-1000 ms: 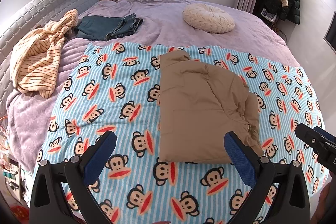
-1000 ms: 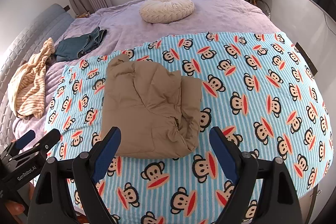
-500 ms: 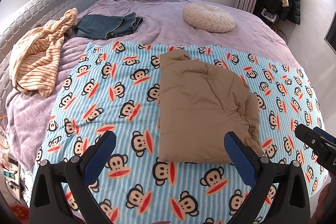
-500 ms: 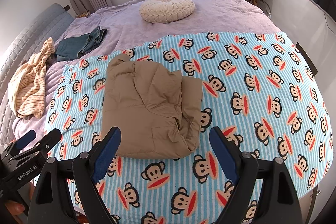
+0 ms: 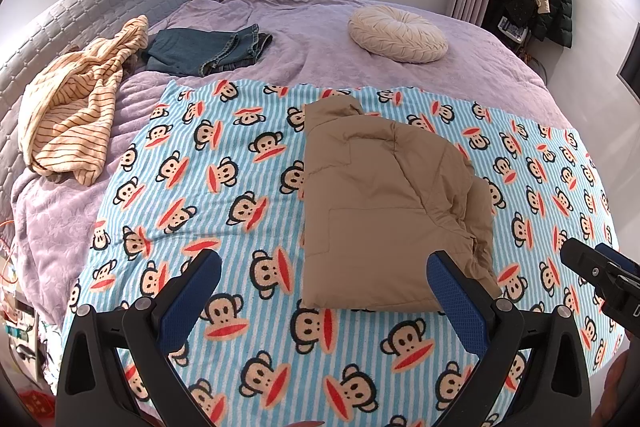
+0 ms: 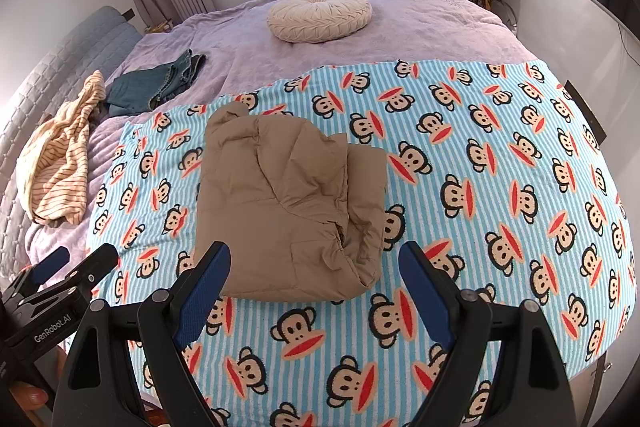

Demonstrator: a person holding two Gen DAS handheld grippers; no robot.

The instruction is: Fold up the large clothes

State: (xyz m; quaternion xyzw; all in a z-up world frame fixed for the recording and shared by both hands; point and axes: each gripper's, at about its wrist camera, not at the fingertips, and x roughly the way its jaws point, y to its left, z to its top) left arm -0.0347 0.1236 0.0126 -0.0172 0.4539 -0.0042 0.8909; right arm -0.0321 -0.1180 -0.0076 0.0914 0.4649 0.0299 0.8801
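Jacket: we see the tan padded jacket (image 5: 384,211) lying folded into a thick packet on the monkey-print blanket (image 5: 224,187), in the middle of the left wrist view and left of centre in the right wrist view (image 6: 288,211).
Bed: the blanket covers the near part of the bed (image 5: 304,39); the far part shows its purple cover.
Left gripper: our left gripper (image 5: 324,291) hangs above the blanket at the bottom of its frame, jaws spread wide with nothing between them and touching nothing.
Right gripper: our right gripper (image 6: 314,287) hangs the same way, jaws wide and empty, with the jacket's near edge just beyond its tips.
Step in hand: we judge the fold to be nearly or fully done, with both grippers held off to check the packet.
Loose spot: the near right corner of the jacket looks bunched and puffy, with layers showing at the edge.
Doing it well: if we tidy it, we should come in low on that bunched corner, pinch all the layers together, and tuck or press them flat without dragging the blanket.
Risk: padded fabric tends to spring back, so a shallow pinch may catch only the top layer and open the fold.
Other clothes: the folded jeans (image 5: 208,49) and the striped top (image 5: 76,115) sit at the upper left, well apart from the jacket; the round cushion (image 5: 398,33) lies beyond it.
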